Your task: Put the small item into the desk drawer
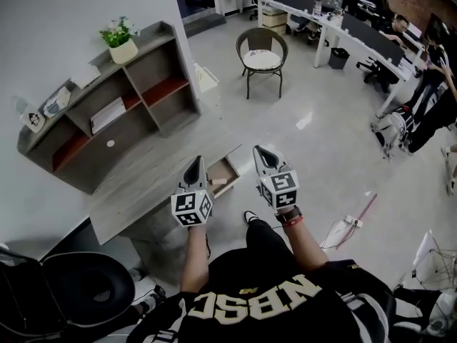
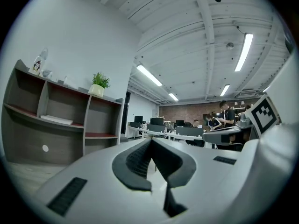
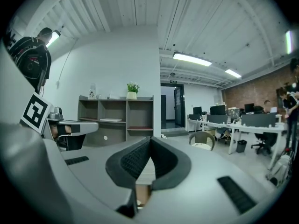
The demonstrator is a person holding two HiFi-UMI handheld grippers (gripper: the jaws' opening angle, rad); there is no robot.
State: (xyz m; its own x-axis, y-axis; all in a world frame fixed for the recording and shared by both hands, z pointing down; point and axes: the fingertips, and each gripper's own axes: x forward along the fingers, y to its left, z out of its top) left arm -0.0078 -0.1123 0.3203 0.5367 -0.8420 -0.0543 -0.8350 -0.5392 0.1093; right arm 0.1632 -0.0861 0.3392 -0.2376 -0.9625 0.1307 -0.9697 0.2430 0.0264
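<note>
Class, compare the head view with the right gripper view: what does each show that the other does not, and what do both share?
Only the head view shows the black office chair and the red rod on the floor. Only the right gripper view shows the ceiling lights and the dark doorway. Both show the shelf unit, the potted plant on it and the round chair.

I see only part of the open drawer (image 1: 227, 168); the left tool (image 1: 196, 163) covers its left side. The pale thing (image 1: 218, 182) inside is too small to name. The black chair (image 1: 64, 291) is cut off at the bottom-left edge. The shelf-top items (image 1: 43, 109) are too small to tell.
</note>
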